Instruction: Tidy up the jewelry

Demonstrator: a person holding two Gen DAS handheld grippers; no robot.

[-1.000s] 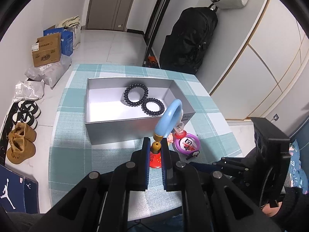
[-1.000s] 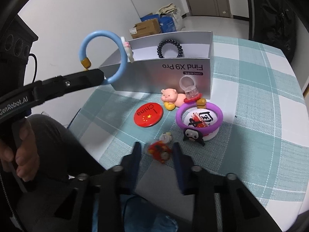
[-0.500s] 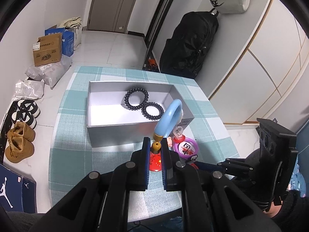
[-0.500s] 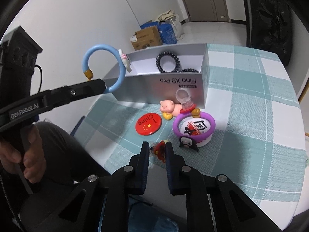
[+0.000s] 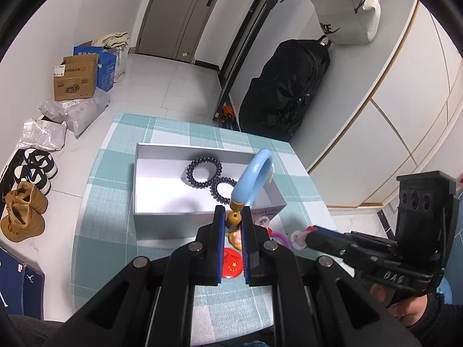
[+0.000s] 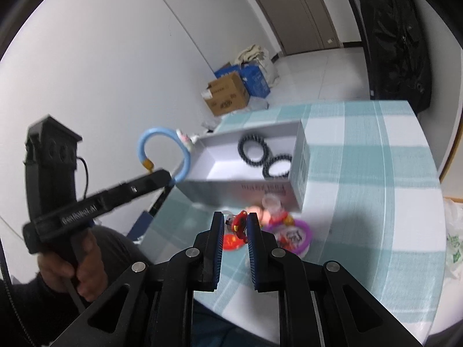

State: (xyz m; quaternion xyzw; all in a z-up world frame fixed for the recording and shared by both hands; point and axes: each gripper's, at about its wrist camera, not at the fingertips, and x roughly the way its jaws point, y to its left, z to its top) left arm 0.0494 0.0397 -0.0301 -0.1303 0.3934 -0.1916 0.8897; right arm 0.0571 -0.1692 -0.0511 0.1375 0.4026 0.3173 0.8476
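My left gripper is shut on the brown end of a light blue open bracelet, held up over the near right corner of the grey box. The bracelet also shows in the right wrist view. Two black bead bracelets lie inside the box. My right gripper is shut on a small red charm, lifted above the table. On the checked cloth lie a purple ring toy, a pink pig figure, a clear ring and a red badge.
The table edge is close in front of both grippers. On the floor to the left lie shoes, bags and cardboard boxes. A black bag leans against the wall beyond the table.
My right gripper closed on the red charm and lifted it off the cloth. My left gripper rose with the blue bracelet toward the box.
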